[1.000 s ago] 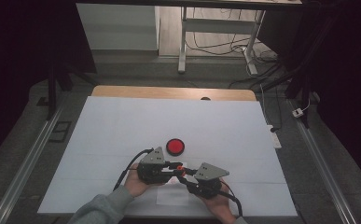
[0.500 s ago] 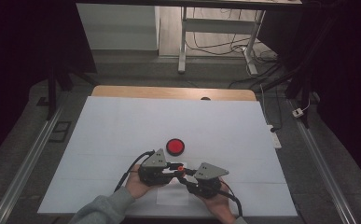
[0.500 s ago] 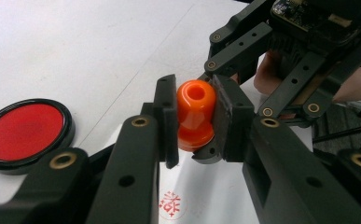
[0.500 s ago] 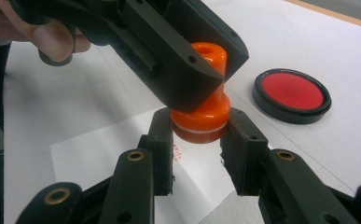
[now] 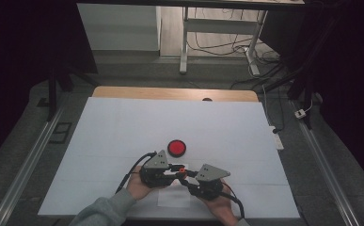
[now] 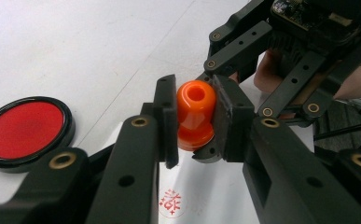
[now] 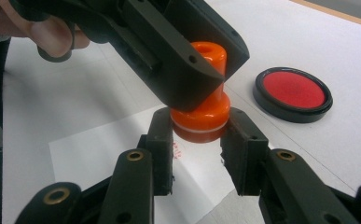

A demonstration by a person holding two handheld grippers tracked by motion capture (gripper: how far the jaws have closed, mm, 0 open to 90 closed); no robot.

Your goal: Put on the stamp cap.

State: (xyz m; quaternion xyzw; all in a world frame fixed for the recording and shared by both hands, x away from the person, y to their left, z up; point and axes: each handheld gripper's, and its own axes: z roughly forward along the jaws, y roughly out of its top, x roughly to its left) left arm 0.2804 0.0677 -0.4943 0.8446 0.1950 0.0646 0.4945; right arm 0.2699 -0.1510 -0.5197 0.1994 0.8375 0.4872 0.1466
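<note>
An orange stamp (image 5: 181,170) with a knob handle stands upright just above a white paper sheet (image 5: 174,198) near the table's front edge. My left gripper (image 6: 194,122) is shut on the stamp (image 6: 196,100) at its upper handle, coming in from the left in the high view. My right gripper (image 7: 200,136) is shut on the stamp (image 7: 201,112) at its wider base, from the opposite side. In the high view the left gripper (image 5: 172,168) and right gripper (image 5: 188,178) meet tip to tip at the stamp. A red imprint (image 6: 171,205) marks the paper under it.
A round red ink pad (image 5: 176,148) in a black case lies just beyond the grippers on the white table cover (image 5: 123,127). The wooden table edge (image 5: 170,93) runs along the back. Metal rails flank the table on both sides.
</note>
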